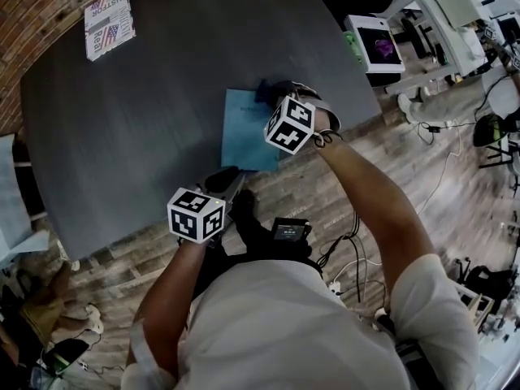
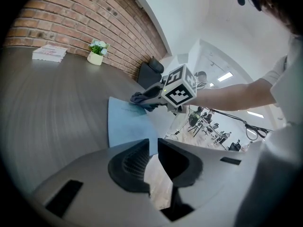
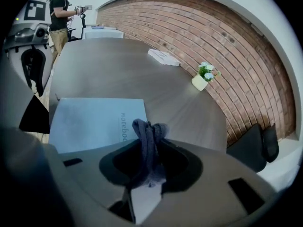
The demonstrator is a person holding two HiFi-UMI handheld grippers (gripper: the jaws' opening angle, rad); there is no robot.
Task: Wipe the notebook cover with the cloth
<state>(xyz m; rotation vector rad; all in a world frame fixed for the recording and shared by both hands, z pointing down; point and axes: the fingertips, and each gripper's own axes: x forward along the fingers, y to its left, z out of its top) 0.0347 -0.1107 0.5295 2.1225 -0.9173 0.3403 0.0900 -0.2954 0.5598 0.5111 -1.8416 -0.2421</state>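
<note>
We see a broad, dark table [image 1: 106,128] with fine wood grain and a rounded edge. In the head view the notebook [image 1: 244,136], a flat pale-blue rectangle with a matte cover, lies toward 3 o'clock from the table's centre, near the edge. A printed booklet [image 1: 109,21] sits well apart at 11 o'clock. Our right gripper [image 3: 149,145] has its jaws clenched on the cloth [image 3: 147,131], a dark, soft, bunched rag at the notebook's 1 o'clock corner. Our left gripper [image 2: 152,157] hovers at the table's 6 o'clock edge, its ribbed jaws narrowly parted and gripping nothing. A small plant [image 3: 204,75] stands in a pale pot.
</note>
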